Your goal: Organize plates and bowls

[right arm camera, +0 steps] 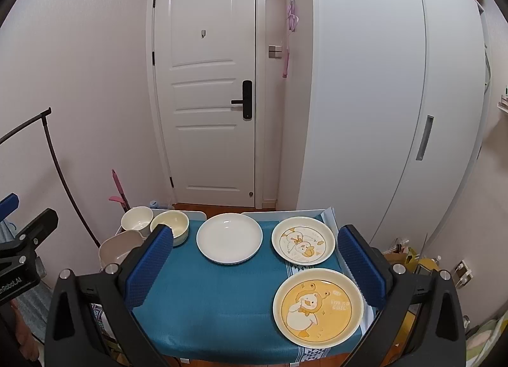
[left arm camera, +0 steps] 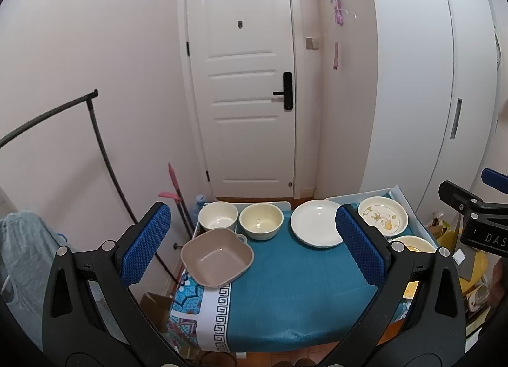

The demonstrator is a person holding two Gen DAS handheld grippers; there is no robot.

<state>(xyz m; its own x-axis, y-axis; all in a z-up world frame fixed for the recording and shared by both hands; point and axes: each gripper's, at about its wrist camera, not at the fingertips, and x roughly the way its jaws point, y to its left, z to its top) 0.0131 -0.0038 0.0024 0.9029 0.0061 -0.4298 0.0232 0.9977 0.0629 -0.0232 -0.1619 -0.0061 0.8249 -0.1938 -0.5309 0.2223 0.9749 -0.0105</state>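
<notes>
On a small table with a blue cloth (left arm camera: 285, 297) stand a tan square bowl (left arm camera: 217, 257), a white bowl (left arm camera: 218, 215), a cream bowl (left arm camera: 261, 220), a plain white plate (left arm camera: 316, 222), a white duck plate (left arm camera: 382, 215) and a yellow duck plate (right arm camera: 317, 306). The same items show in the right wrist view: white plate (right arm camera: 229, 238), white duck plate (right arm camera: 303, 240), cream bowl (right arm camera: 170, 226), white bowl (right arm camera: 137, 218), tan bowl (right arm camera: 119, 251). My left gripper (left arm camera: 250, 245) is open and empty above the table's front. My right gripper (right arm camera: 255, 267) is open and empty too.
A white door (left arm camera: 244, 81) stands behind the table. A white wardrobe (right arm camera: 397, 113) is on the right. A black clothes rail (left arm camera: 95, 145) and a pink mop (left arm camera: 176, 189) are on the left. Bags and clutter (right arm camera: 422, 265) lie on the floor at right.
</notes>
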